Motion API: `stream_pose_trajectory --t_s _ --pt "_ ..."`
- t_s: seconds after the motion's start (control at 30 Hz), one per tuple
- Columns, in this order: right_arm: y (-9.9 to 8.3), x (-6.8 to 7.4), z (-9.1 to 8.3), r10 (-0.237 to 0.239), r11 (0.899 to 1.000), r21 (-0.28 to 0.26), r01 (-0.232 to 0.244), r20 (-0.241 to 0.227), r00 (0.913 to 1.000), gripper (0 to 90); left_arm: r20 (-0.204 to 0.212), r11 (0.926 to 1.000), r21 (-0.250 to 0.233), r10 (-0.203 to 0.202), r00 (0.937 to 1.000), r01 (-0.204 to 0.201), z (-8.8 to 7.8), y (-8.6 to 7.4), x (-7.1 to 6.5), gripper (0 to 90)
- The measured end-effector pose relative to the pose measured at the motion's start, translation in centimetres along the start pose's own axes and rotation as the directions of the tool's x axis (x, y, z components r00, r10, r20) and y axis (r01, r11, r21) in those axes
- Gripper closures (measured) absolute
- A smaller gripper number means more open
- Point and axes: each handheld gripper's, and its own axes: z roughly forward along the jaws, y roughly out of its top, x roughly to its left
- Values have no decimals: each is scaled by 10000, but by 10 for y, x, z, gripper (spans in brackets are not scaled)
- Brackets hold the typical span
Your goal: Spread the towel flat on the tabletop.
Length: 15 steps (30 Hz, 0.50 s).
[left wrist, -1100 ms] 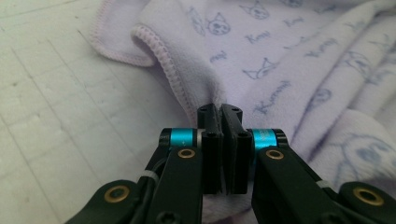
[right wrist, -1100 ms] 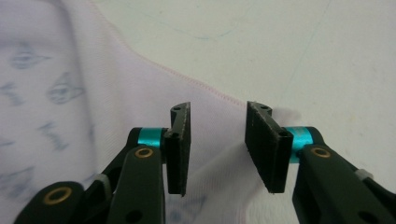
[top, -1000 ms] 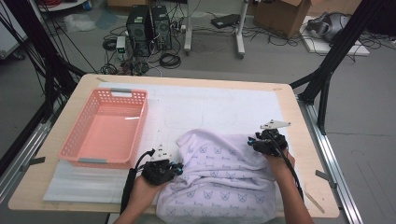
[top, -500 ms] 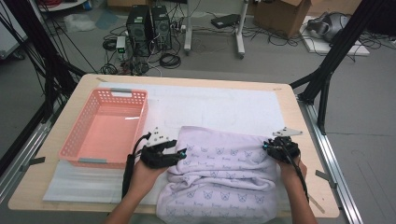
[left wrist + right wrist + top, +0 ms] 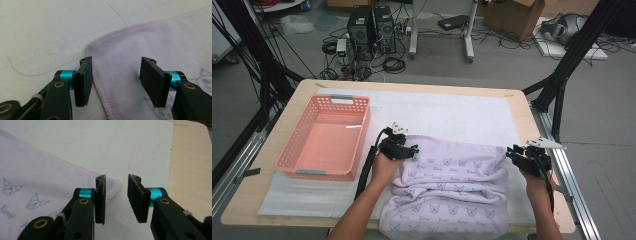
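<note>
Spreading a lilac printed towel (image 5: 452, 190) across the white mat (image 5: 452, 112) appears to be the work in hand. It lies rumpled at the near edge, beside the pink basket (image 5: 324, 137). The left gripper (image 5: 116, 80), whose jaws have just been opening, straddles the far left corner without pinching it. The right gripper (image 5: 116, 197) stands parted at the far right corner (image 5: 113, 187), nothing clamped. Both corners sit well apart, presumably so the far hem lies flat.

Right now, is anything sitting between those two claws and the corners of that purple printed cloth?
Nothing visible. The left gripper stands open right over the cloth, whose hemmed corner lies between its jaws. The right gripper is open too, with the cloth's other corner at its jaw tip. Only bare white mat lies around them.
</note>
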Motion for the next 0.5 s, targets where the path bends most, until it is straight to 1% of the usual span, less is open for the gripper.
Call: stream_pose_trajectory --t_s 0.03,0.07,0.1,0.13,0.17,0.23,0.27,0.3,0.33,0.37,0.43,0.47,0.5 --pt "0 0 0 -2 10000 9 2 -15 10000 676 -143 9996 6 300 9994 -300 0 0 -3 455" --pt "0 0 0 -18 10000 -3 18 -30 10000 675 18 9994 -40 331 9995 -331 0 0 -5 523" --pt "0 0 0 -11 10000 -2 11 -60 10000 675 29 9990 -42 442 9990 -442 0 1 -7 627" --pt "0 -1 1 -40 10000 7 40 -85 10000 674 152 9986 -87 530 9985 -528 0 1 -8 716" --pt "0 0 2 16 10000 31 -16 -114 9999 674 147 9977 -70 681 9976 -680 1 1 -10 813" --pt "1 2 5 -47 10000 35 48 -189 9998 674 151 9987 -97 506 9986 -504 2 2 -10 832" --pt "1 3 6 -61 10000 36 62 -193 9998 674 -7 9994 -165 289 9996 -289 2 2 -7 835" --pt "2 4 7 -134 9999 86 136 -257 9996 674 -200 9996 -149 227 9995 -230 1 2 -3 838" --pt "2 5 8 -141 9998 103 144 -276 9995 674 -432 9998 -220 -30 9991 20 1 2 2 839" --pt "3 6 9 -167 9998 114 170 -302 9994 674 -779 9990 -367 -279 9966 251 -1 1 10 840" --pt "3 7 10 -201 9997 157 207 -348 9992 674 -1117 9959 -695 -656 9916 580 -4 1 20 840" --pt "4 7 11 -204 9996 176 211 -387 9990 673 -1205 9938 -873 -790 9896 687 -7 0 25 839" --pt "4 8 11 -197 9996 182 205 -416 9989 670 -1188 9919 -1006 -890 9889 772 -9 0 29 838"
